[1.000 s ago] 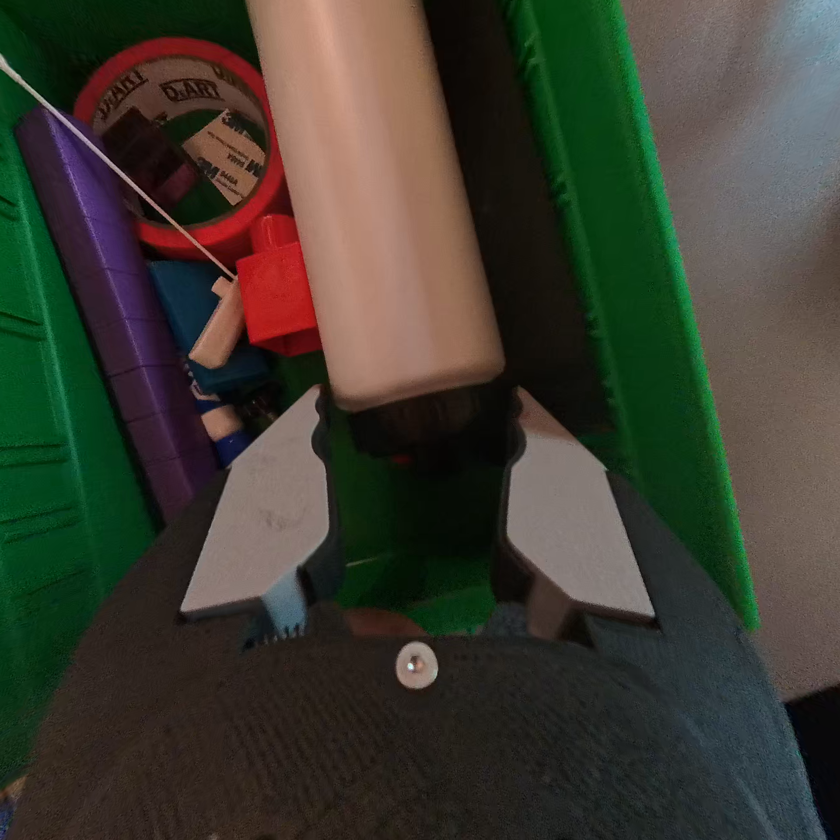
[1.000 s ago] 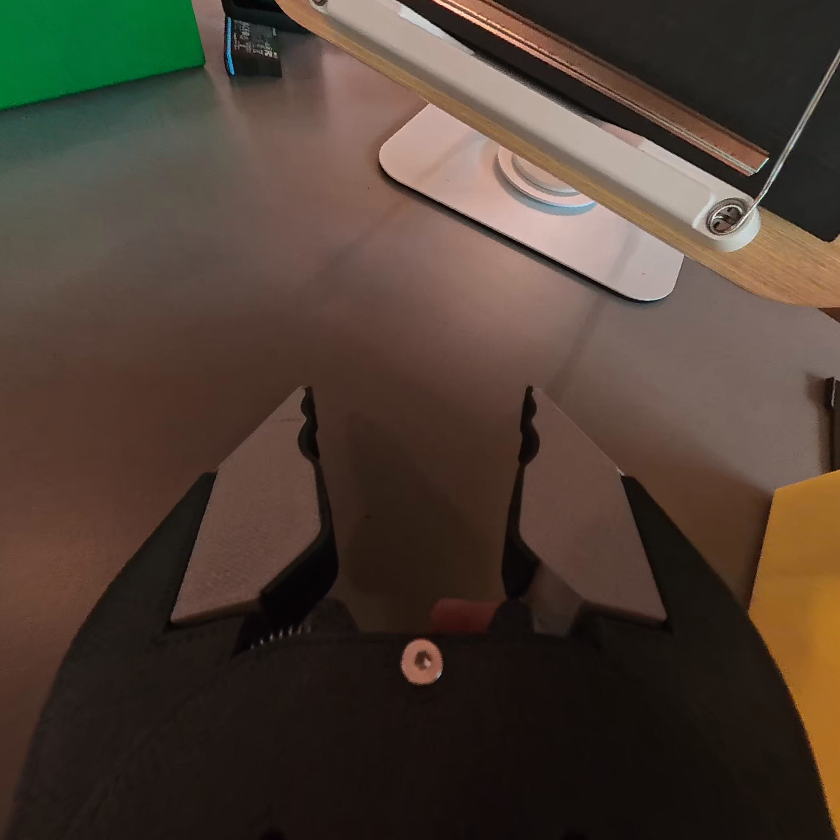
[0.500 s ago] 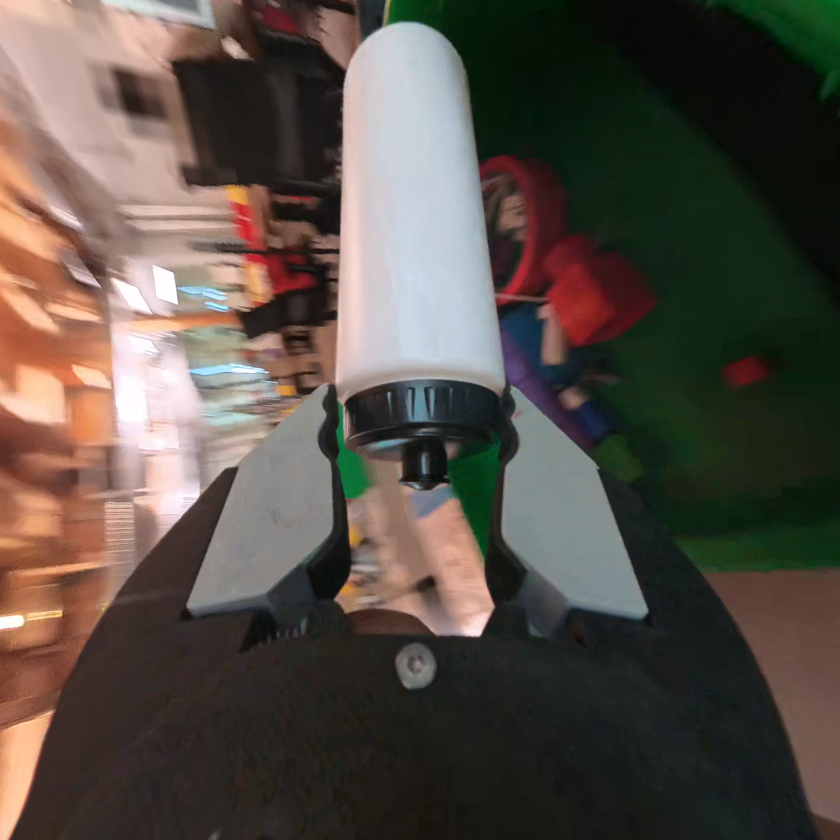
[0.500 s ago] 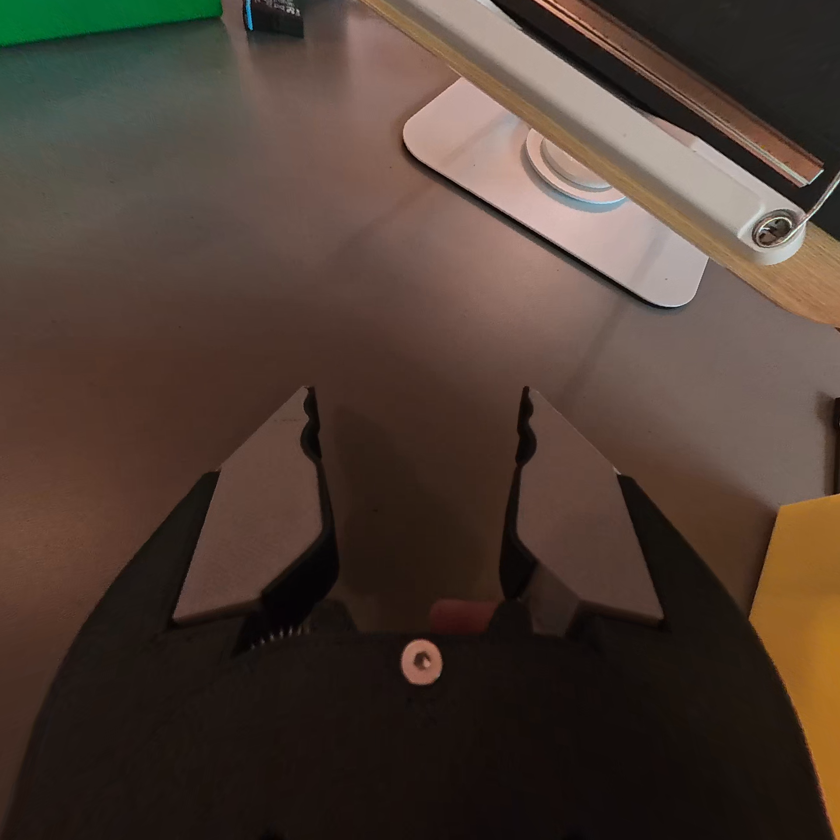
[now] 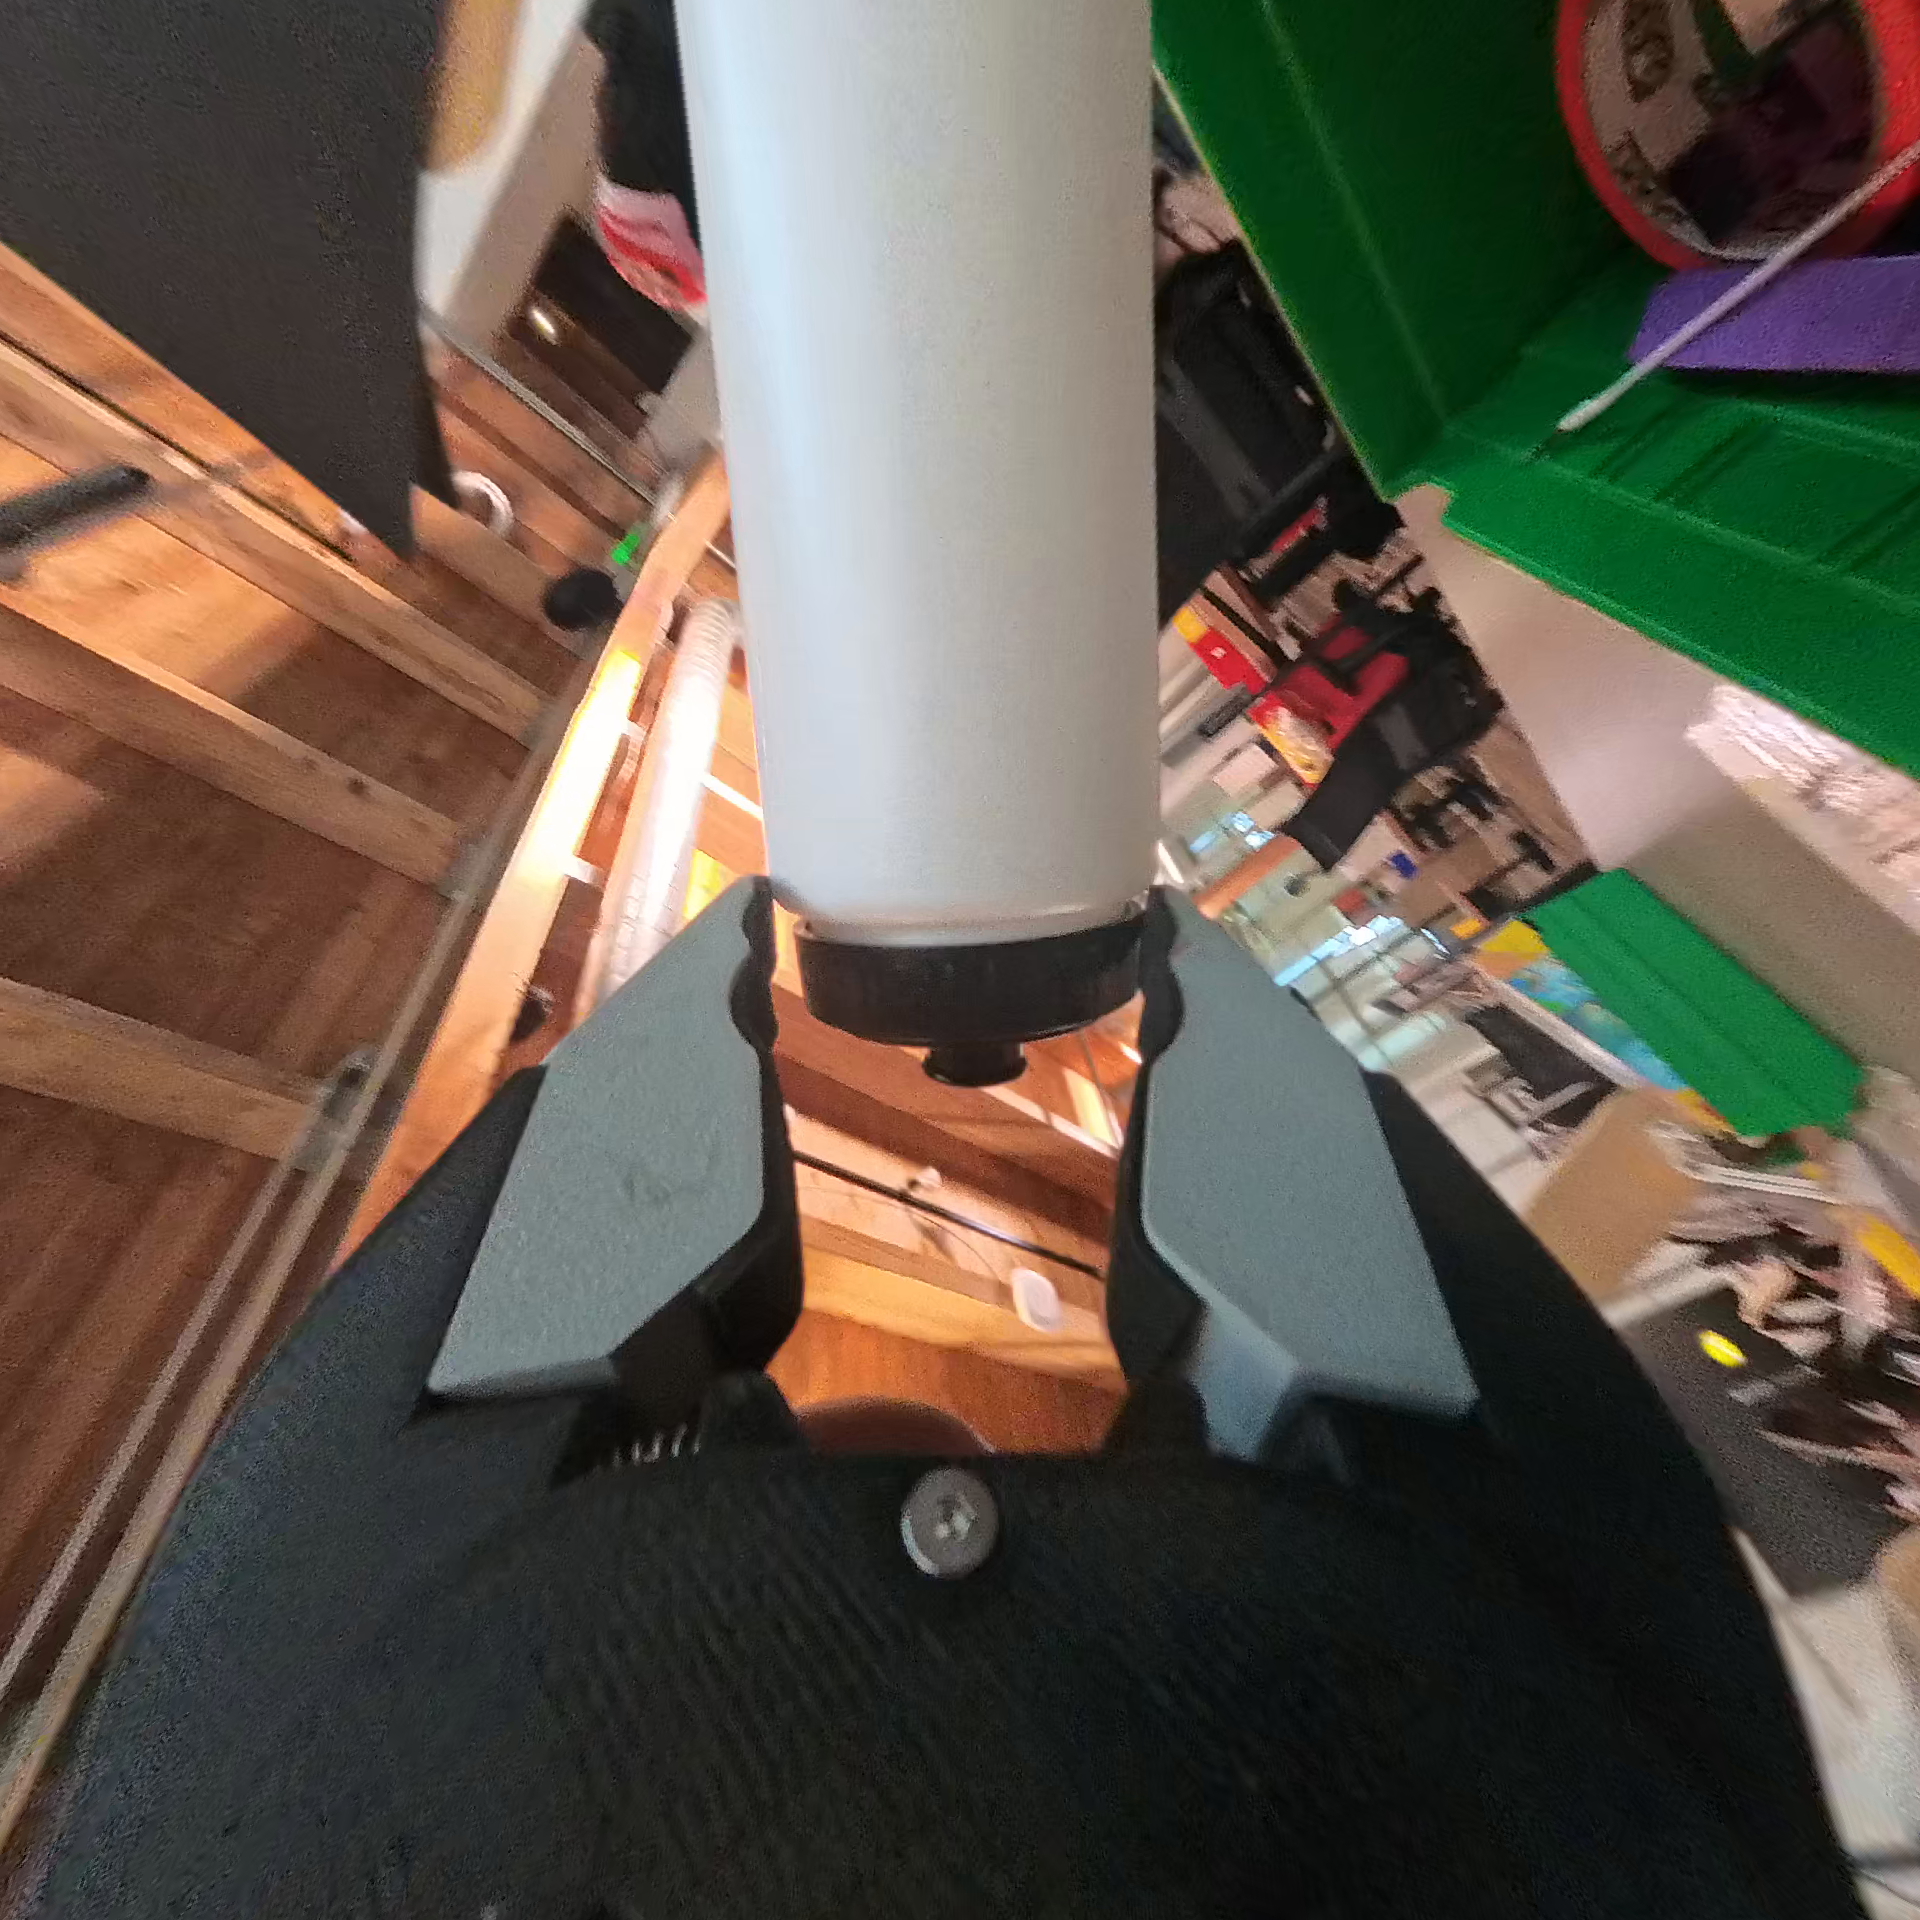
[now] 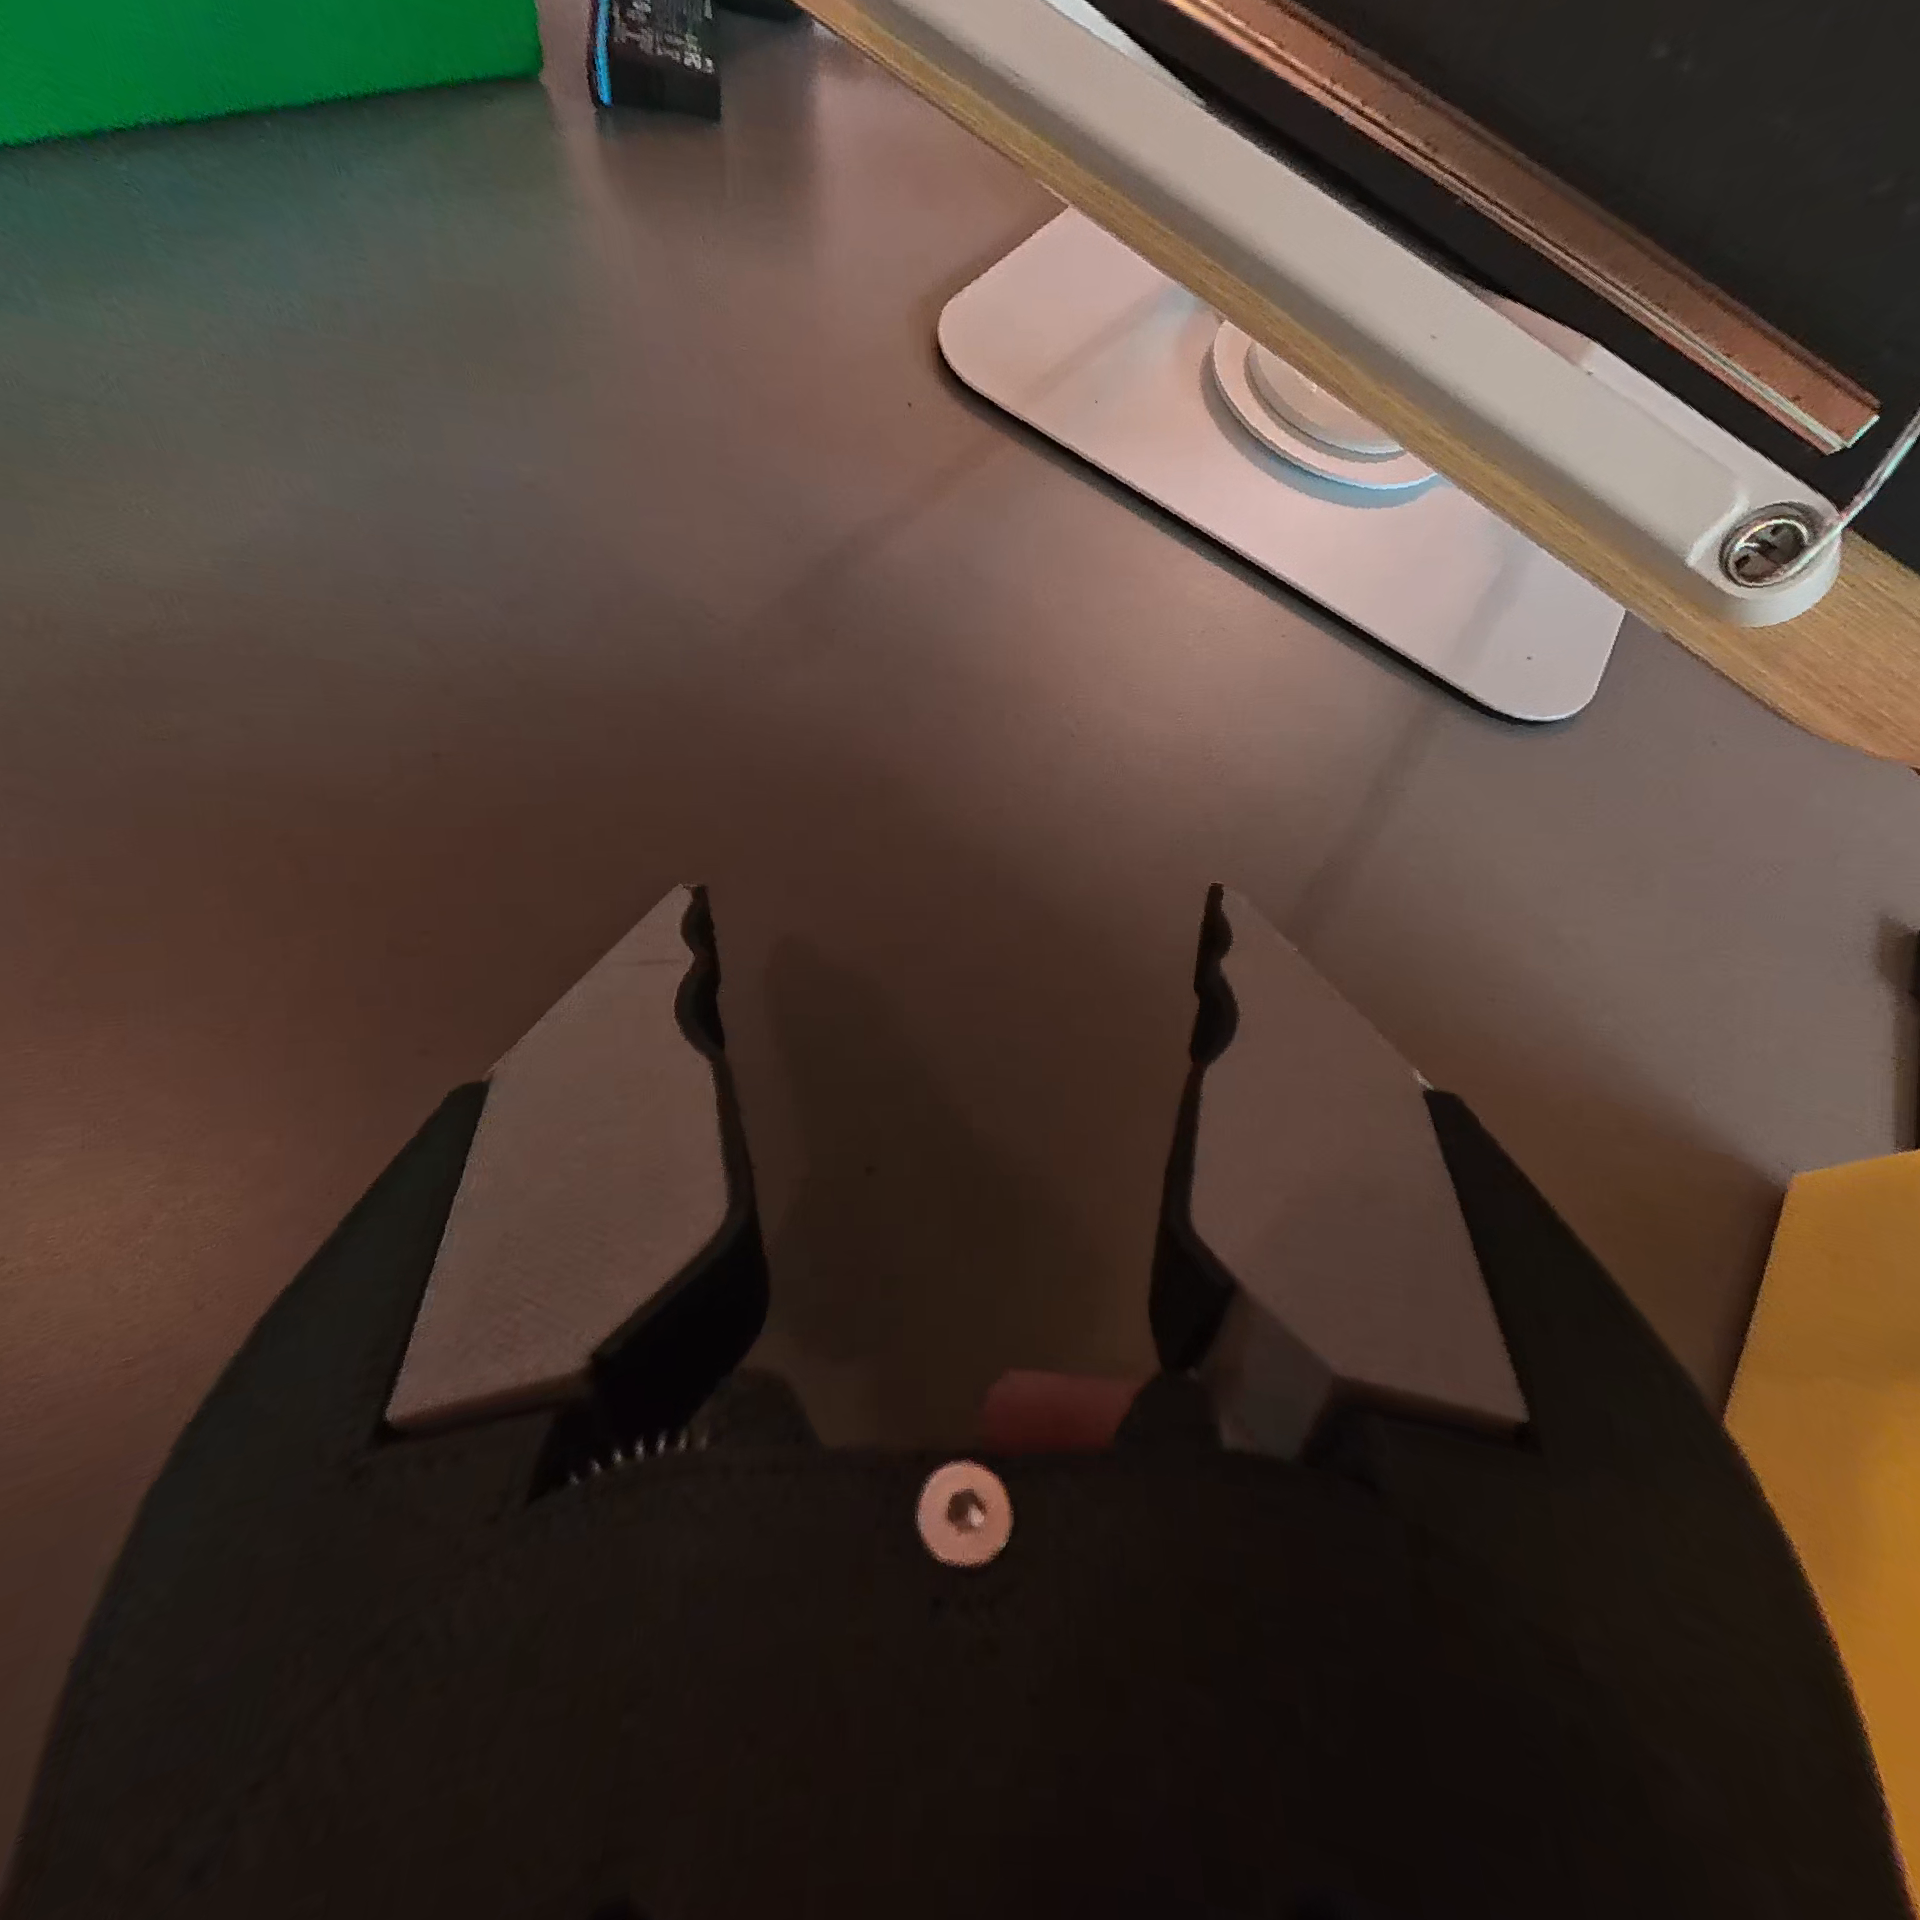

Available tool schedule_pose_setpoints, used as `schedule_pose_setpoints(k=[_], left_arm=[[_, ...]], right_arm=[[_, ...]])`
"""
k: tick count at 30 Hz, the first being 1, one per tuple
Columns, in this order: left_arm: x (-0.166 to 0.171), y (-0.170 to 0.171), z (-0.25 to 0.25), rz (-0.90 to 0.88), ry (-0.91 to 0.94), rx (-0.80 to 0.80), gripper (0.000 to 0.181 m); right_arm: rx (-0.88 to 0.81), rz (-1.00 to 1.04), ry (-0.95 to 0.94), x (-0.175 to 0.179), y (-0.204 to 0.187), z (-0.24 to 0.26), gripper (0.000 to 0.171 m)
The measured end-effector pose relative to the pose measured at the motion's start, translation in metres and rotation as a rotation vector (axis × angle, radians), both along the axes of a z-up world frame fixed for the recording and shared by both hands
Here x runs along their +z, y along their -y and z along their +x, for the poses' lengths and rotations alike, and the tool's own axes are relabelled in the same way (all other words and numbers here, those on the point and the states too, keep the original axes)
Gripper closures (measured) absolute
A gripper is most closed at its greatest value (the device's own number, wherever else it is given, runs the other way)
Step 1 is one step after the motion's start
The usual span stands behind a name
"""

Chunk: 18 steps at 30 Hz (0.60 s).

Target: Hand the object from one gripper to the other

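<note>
My left gripper (image 5: 956,935) is shut on a white bottle (image 5: 925,447) at its black cap end (image 5: 966,987). The bottle points straight away from the camera and runs out of the top of the left wrist view. It is held in the air, clear of the green bin (image 5: 1621,343). My right gripper (image 6: 954,914) is open and empty, low over the grey table (image 6: 520,623). The bottle does not show in the right wrist view.
The green bin holds a red tape roll (image 5: 1725,135) and a purple block (image 5: 1797,322). In the right wrist view a white stand base (image 6: 1278,499), a wooden-edged board (image 6: 1434,343), a yellow sheet (image 6: 1839,1455), a small black item (image 6: 655,62) and a green bin wall (image 6: 260,57) surround the table. The tips of one gripper are about 45 centimeters away from the tips of the other.
My left gripper has lifted the bottle out of the green bin and swung it round; the bin is now at the upper right. My right gripper has drifted slightly and stays open.
</note>
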<state>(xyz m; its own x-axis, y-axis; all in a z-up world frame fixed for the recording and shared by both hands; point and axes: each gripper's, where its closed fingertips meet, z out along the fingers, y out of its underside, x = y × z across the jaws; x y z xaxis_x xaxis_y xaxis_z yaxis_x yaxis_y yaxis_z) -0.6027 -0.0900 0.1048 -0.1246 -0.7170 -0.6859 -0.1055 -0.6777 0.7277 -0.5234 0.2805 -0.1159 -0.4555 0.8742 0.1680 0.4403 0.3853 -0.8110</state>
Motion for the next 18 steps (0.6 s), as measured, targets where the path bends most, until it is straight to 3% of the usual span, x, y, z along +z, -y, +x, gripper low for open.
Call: schedule_pose_setpoints(k=[9,14,18], left_arm=[[0.006,-0.086,0.030,-0.161,-0.039,-0.199,0.113],[-0.021,-0.142,0.052,-0.260,-0.016,-0.335,0.113],[-0.048,-0.177,0.069,-0.334,0.026,-0.418,0.113]], right_arm=[[0.133,-0.159,-0.091,0.028,0.027,0.009,0.078],[0.402,-0.373,-0.191,0.072,0.068,0.042,0.075],[0.526,-0.372,-0.221,0.082,0.087,0.063,0.079]])
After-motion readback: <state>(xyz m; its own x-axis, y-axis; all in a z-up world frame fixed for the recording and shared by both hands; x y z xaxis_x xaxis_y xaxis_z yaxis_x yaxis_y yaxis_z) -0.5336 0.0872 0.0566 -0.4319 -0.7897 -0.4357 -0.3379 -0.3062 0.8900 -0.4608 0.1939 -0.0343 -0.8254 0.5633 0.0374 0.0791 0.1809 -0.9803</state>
